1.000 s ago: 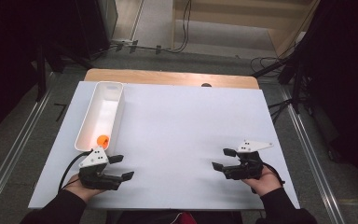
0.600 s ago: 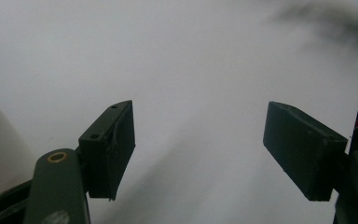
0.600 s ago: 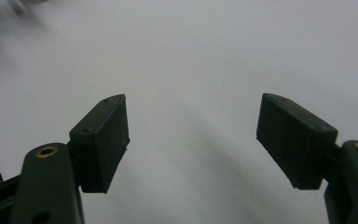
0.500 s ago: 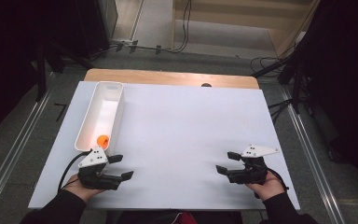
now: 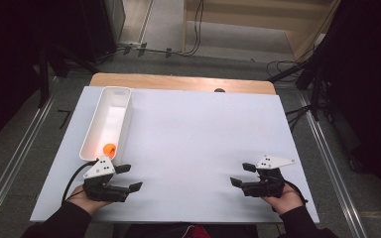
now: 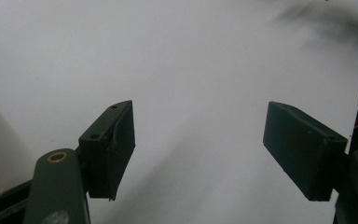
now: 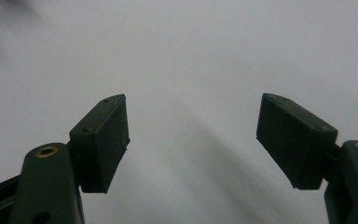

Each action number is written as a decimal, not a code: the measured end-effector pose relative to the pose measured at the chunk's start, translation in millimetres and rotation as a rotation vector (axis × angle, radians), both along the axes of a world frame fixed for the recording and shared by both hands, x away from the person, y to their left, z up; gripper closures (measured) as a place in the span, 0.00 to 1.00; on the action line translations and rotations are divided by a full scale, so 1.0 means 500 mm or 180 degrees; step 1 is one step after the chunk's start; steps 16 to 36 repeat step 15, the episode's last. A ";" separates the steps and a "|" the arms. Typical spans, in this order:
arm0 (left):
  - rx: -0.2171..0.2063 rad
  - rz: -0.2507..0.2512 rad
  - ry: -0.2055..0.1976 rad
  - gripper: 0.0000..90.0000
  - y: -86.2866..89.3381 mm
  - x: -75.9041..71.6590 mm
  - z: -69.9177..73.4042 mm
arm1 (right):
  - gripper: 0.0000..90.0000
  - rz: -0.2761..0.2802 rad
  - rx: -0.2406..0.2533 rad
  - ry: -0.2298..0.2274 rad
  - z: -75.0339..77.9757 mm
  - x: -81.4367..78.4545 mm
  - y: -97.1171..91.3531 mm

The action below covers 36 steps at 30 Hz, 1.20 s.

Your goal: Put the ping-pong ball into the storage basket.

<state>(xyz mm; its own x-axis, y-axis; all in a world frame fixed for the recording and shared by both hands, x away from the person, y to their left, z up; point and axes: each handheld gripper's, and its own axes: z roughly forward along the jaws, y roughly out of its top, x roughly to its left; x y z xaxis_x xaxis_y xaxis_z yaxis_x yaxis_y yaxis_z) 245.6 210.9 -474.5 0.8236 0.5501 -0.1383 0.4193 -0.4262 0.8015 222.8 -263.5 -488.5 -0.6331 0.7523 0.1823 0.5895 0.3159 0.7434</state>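
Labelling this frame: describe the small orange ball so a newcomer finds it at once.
Start at the white table sheet and go to the long white rectangular plastic tray along its left side. The small orange ball lies inside the tray's near end, the sole coloured thing on the sheet.

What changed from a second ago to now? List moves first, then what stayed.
The right gripper drew back a little toward the near edge of the white table, jaws open and empty throughout. Nothing was taken hold of or let go. The left gripper kept its place, open and empty. The orange ball lies as before at the near end of the white tray.
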 end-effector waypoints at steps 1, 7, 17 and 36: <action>-0.0002 -0.0001 0.0009 0.28 0.000 -0.001 0.000 | 0.26 0.0001 -0.0001 0.0002 0.000 0.000 0.000; 0.0007 -0.0008 0.0008 0.28 -0.001 -0.001 0.000 | 0.26 0.0008 -0.0013 0.0018 -0.002 0.000 0.002; 0.0020 -0.0029 0.0002 0.28 -0.003 -0.001 0.000 | 0.26 0.0002 -0.0031 0.0016 -0.003 0.000 0.003; 0.0020 -0.0029 0.0002 0.28 -0.003 -0.001 0.000 | 0.26 0.0002 -0.0031 0.0016 -0.003 0.000 0.003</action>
